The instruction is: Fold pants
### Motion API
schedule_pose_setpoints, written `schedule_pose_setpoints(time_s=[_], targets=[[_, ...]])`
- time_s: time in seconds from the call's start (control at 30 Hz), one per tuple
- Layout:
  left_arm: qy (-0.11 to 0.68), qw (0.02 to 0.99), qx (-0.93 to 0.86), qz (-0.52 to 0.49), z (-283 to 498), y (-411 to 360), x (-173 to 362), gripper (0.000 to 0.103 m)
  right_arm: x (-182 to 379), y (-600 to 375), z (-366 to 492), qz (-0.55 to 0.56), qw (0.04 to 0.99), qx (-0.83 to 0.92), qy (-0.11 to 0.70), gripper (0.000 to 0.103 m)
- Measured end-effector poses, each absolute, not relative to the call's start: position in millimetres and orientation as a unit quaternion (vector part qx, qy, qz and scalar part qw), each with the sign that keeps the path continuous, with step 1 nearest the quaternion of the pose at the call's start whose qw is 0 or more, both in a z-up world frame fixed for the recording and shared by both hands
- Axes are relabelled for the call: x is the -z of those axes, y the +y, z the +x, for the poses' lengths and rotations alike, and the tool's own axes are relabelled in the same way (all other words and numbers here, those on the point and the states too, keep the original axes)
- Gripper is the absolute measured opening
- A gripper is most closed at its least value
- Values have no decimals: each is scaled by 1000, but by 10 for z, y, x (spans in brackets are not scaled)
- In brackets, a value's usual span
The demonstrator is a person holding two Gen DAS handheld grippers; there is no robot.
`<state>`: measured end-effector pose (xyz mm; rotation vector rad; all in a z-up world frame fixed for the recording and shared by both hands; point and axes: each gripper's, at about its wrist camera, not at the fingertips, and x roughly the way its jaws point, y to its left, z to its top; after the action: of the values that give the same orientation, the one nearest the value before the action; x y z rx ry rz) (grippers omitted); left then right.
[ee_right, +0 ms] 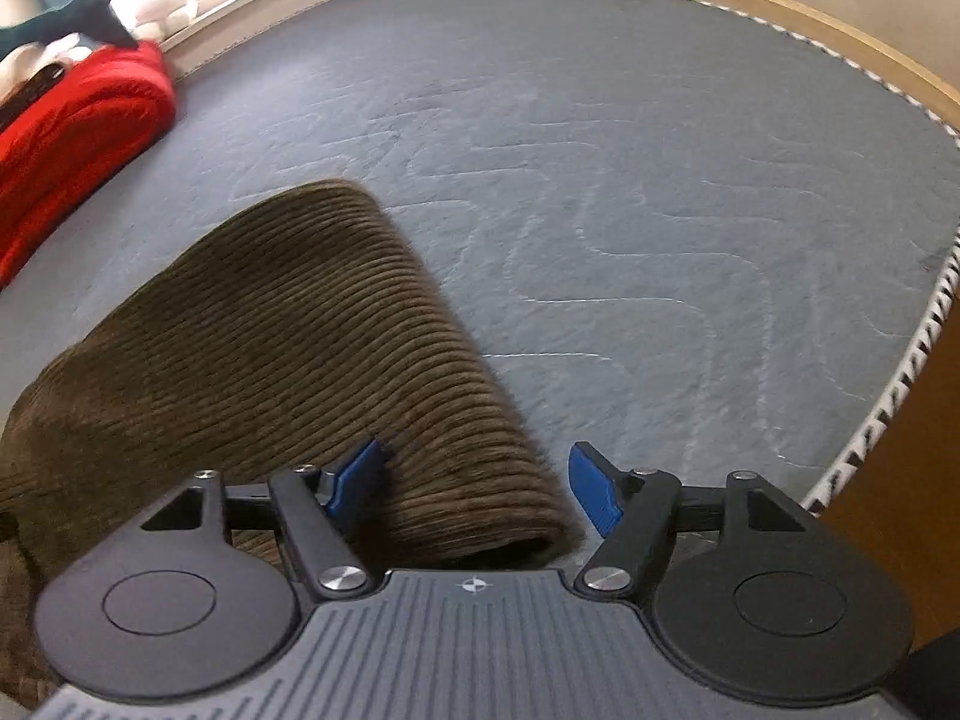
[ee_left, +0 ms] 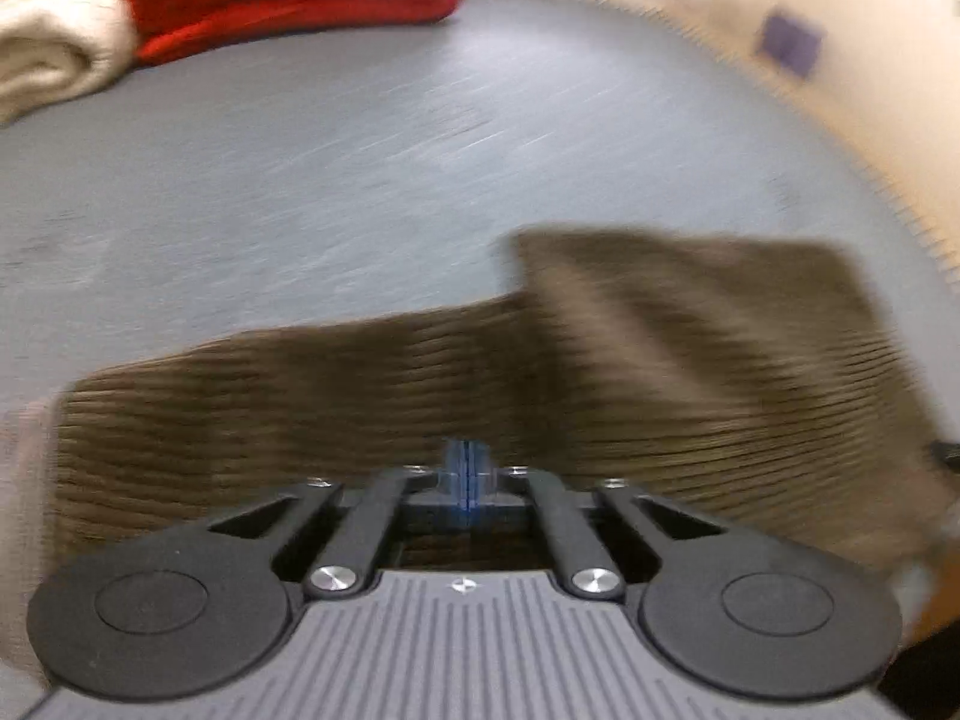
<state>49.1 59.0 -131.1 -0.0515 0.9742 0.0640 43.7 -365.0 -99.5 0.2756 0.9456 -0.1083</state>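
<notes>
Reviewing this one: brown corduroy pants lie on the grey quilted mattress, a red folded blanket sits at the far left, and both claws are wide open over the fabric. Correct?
Not quite. Only the right claw is open, its blue fingers straddling the brown corduroy pants. The left wrist view shows the left claw shut. The grey quilted mattress and red folded blanket are as described.

My right gripper (ee_right: 477, 483) stands open over brown corduroy pants (ee_right: 288, 324) on a grey quilted mattress (ee_right: 630, 180) — one rolled fold lies between the blue fingers (ee_right: 591, 489).

One pair of brown corduroy pants (ee_right: 288, 324), one red blanket (ee_right: 72, 138), one cream blanket (ee_left: 54, 42).
</notes>
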Motion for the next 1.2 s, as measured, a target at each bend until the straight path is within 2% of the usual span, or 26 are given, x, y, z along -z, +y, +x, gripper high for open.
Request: schedule_pose_setpoints(time_s=[0.13,0.2,0.27,0.33,0.4,0.47,0.6,0.63,0.7,0.77,0.87,0.93,1.0,1.07,1.13,1.2], targets=[[475,874,-52,-89,490,798,1306,2,996,-3593,433,120,881,47,455,67],[435,896,-45,-77,409,746,1137,14,994,-3599,421,120,882,51,454,60],[385,921,-28,-59,303,649,957,21,981,-3607,400,118,885,54,447,49],[350,935,16,-57,223,534,848,25,968,-3599,377,115,888,52,442,43],[348,933,69,-62,211,422,854,35,960,-3578,365,107,890,48,440,41],[368,920,111,-73,256,340,956,35,951,-3559,356,98,892,43,440,40],[450,891,50,18,433,196,1370,36,921,-3542,318,91,895,36,436,37],[457,888,46,5,432,244,1430,36,914,-3542,312,90,895,34,436,36],[448,893,40,15,412,209,1327,30,896,-3536,296,86,897,29,433,35],[414,907,46,53,273,115,1158,30,874,-3549,280,89,898,25,430,31],[396,913,92,35,62,75,989,30,836,-3552,254,92,902,19,421,29],[431,891,144,-7,68,104,1075,38,814,-3543,233,91,904,16,417,28],[521,839,154,-2,139,79,1421,41,780,-3529,213,92,906,15,412,27],[507,851,137,27,90,23,1405,49,724,-3513,182,99,909,11,405,26],[493,858,139,11,31,34,1290,48,634,-3482,140,95,915,6,391,25],[473,869,143,-1,-58,72,1145,53,502,-3439,89,90,924,-6,372,25]])
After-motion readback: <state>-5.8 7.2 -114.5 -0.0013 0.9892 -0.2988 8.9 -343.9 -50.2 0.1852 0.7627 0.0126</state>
